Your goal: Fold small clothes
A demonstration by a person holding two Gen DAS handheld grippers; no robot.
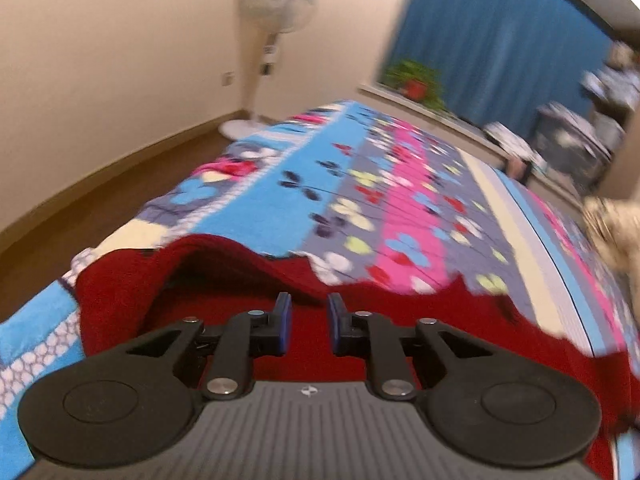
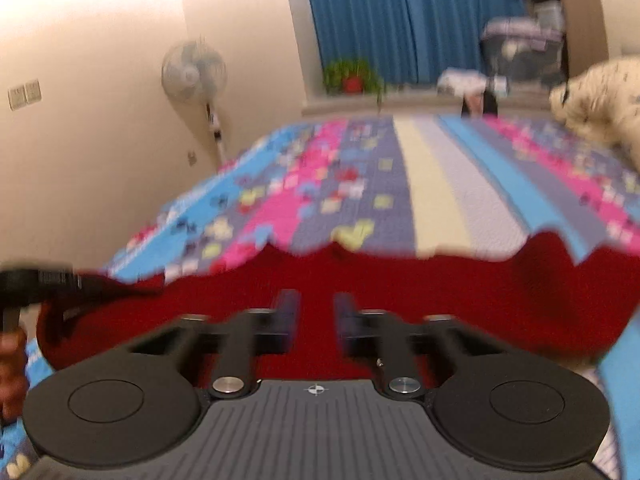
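Note:
A dark red garment (image 1: 420, 320) lies on the patterned bedspread (image 1: 360, 184), rumpled, with a raised fold at its left side. My left gripper (image 1: 309, 322) hovers just over the red cloth, its jaws a little apart with nothing between them. In the right wrist view the same red garment (image 2: 440, 292) spreads below my right gripper (image 2: 316, 320), which is also open and empty above it. The left gripper (image 2: 36, 280) shows at the left edge of that view, at the garment's left end. Both views are blurred.
A cream fluffy item (image 2: 600, 96) lies at the bed's far right. A standing fan (image 1: 276, 8) is in the corner. A potted plant (image 2: 352, 76) sits on the sill by blue curtains (image 2: 400, 16). Bags and clutter (image 2: 520, 48) stand beyond the bed.

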